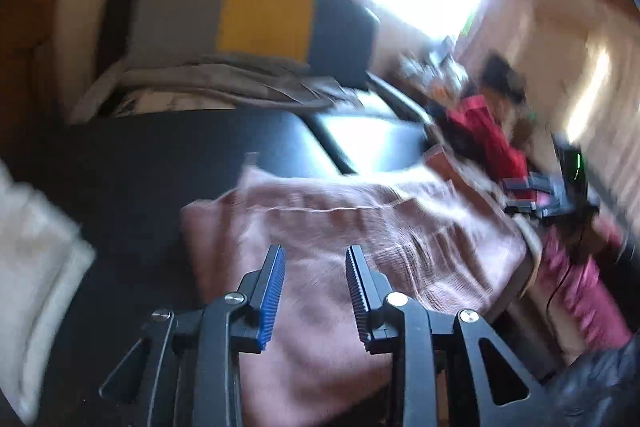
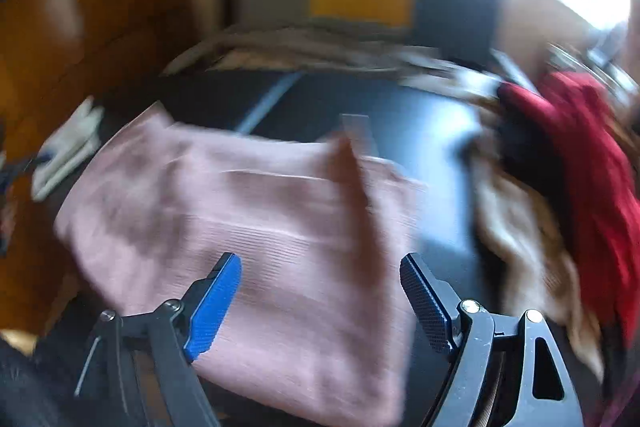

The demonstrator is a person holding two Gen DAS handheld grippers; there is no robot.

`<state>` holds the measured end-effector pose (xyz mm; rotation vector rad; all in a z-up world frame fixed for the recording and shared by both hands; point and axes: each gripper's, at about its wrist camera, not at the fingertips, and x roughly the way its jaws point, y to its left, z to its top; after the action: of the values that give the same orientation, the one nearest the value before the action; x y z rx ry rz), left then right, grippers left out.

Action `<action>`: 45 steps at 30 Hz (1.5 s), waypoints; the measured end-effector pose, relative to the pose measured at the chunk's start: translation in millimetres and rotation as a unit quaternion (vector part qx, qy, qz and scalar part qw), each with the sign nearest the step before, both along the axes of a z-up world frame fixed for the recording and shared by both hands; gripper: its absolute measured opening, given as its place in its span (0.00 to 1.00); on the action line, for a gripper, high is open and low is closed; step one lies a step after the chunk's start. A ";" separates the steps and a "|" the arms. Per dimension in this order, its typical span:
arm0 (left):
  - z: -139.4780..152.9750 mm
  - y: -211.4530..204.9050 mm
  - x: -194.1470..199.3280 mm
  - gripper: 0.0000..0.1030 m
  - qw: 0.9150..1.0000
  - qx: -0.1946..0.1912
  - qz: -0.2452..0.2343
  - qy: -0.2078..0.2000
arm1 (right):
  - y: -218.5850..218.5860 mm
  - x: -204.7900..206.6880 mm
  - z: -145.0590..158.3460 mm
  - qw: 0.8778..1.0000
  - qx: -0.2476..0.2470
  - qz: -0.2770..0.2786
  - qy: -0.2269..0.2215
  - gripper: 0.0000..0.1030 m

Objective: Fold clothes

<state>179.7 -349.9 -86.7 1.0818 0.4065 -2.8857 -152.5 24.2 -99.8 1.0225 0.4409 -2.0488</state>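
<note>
Left wrist view: left claw (image 1: 315, 259), jaws parted, nothing held, over a folded pink garment (image 1: 340, 227) lying on the black tabletop (image 1: 140, 163). A white cloth (image 1: 36, 267) lies at the left.

Right wrist view: right claw (image 2: 320, 271), jaws spread wide and empty, above the same pink garment (image 2: 248, 211). Red clothing (image 2: 580, 155) is heaped at the right. Both views are blurred.

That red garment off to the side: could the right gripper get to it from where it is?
Probably yes. The right gripper is open above the pink cloth, and the red garment lies uncovered atop the pile further right, nothing between them; blur hides details.
</note>
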 end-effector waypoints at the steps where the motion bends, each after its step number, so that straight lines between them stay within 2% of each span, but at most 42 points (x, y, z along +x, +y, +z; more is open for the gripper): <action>1: -2.2 6.9 -11.3 0.31 1.000 -0.015 -0.017 -0.010 | -15.3 -0.9 -2.4 1.000 0.006 0.020 -0.004 0.80; 3: -3.5 26.9 -39.6 0.31 0.996 -0.059 -0.067 -0.027 | -45.9 -2.7 -7.1 0.998 0.017 0.061 -0.012 0.80; 5: -5.0 47.8 -65.2 0.31 0.986 -0.103 -0.127 -0.036 | -76.5 -4.5 -11.8 0.994 0.028 0.102 -0.020 0.80; 6: -5.6 54.9 -74.5 0.32 0.982 -0.109 -0.151 -0.040 | -91.9 -5.4 -14.1 0.992 0.033 0.122 -0.024 0.80; 8: -7.5 64.8 -93.8 0.37 0.973 -0.116 -0.195 -0.048 | -122.5 -7.3 -18.9 0.985 0.044 0.162 -0.032 0.80; 11: -13.1 66.5 -119.5 0.45 0.963 -0.112 -0.234 -0.067 | -142.1 -22.6 -26.7 0.977 0.066 0.196 -0.049 0.80; 16: -33.9 61.9 -147.9 0.50 0.953 -0.099 -0.264 -0.107 | -151.6 -34.2 -45.0 0.964 0.108 0.224 -0.096 0.79; 17: -38.8 60.3 -150.5 0.50 0.952 -0.094 -0.268 -0.117 | -151.1 -34.0 -47.0 0.963 0.110 0.225 -0.096 0.69; 18: -43.6 58.7 -153.1 0.50 0.950 -0.089 -0.271 -0.126 | -149.4 -32.8 -48.1 0.964 0.110 0.224 -0.092 0.52; 19: -49.3 57.5 -154.9 0.48 0.948 -0.077 -0.274 -0.139 | -147.7 -32.6 -48.4 0.966 0.110 0.219 -0.088 0.41; 20: -55.1 57.4 -155.4 0.47 0.946 -0.061 -0.277 -0.156 | -145.6 -32.1 -47.6 0.968 0.111 0.210 -0.081 0.21; 21: -56.3 57.6 -154.1 0.41 0.946 -0.058 -0.275 -0.162 | -143.0 -29.2 -46.1 0.969 0.111 0.207 -0.074 0.05; 22: -53.5 57.9 -150.7 0.34 0.949 -0.060 -0.267 -0.155 | -140.3 -25.4 -44.5 0.970 0.110 0.205 -0.067 0.04; 23: -50.6 58.2 -147.2 0.11 0.953 -0.061 -0.259 -0.148 | -137.5 -21.6 -42.9 0.971 0.110 0.203 -0.060 0.04; 24: -47.8 56.5 -143.1 0.05 0.958 -0.059 -0.244 -0.140 | -134.8 -17.9 -41.3 0.972 0.109 0.202 -0.053 0.04; 27: -38.4 51.9 -128.8 0.02 0.972 -0.050 -0.199 -0.113 | -128.6 -5.1 -37.7 0.974 0.110 0.197 -0.034 0.04; 30: -20.6 52.4 -113.8 0.02 0.981 -0.050 -0.173 -0.078 | -122.2 -0.7 -15.6 0.979 0.089 0.184 -0.003 0.04; 34: 8.7 52.8 -117.5 0.02 0.988 -0.050 -0.143 -0.025 | -120.0 -4.7 15.1 0.986 0.054 0.152 0.038 0.04; 35: 9.4 53.2 -124.9 0.02 0.989 -0.047 -0.137 -0.023 | -120.5 -8.3 20.1 0.988 0.049 0.142 0.047 0.03; 37: 2.1 55.1 -140.1 0.02 0.990 -0.070 -0.119 -0.030 | -123.5 -21.4 14.8 0.990 0.053 0.116 0.054 0.00; 40: -29.7 50.8 -161.4 0.02 0.991 -0.071 -0.087 -0.075 | -131.2 -42.5 -7.6 0.993 0.072 0.076 0.055 0.00; 42: -53.6 49.9 -167.8 0.03 0.988 -0.081 -0.078 -0.102 | -129.2 -51.1 -23.9 0.993 0.088 0.059 0.047 0.00; 44: -54.3 43.4 -162.3 0.03 0.992 -0.062 -0.063 -0.091 | -121.7 -49.5 -33.3 0.995 0.081 0.046 0.037 0.00; 45: -54.5 40.1 -159.4 0.07 0.993 -0.052 -0.056 -0.086 | -116.9 -46.1 -33.0 0.996 0.072 0.043 0.037 0.00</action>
<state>20.2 -309.8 -141.3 1.3608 0.1917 -2.8383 -198.6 -92.7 -132.8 0.9965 0.6691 -2.0050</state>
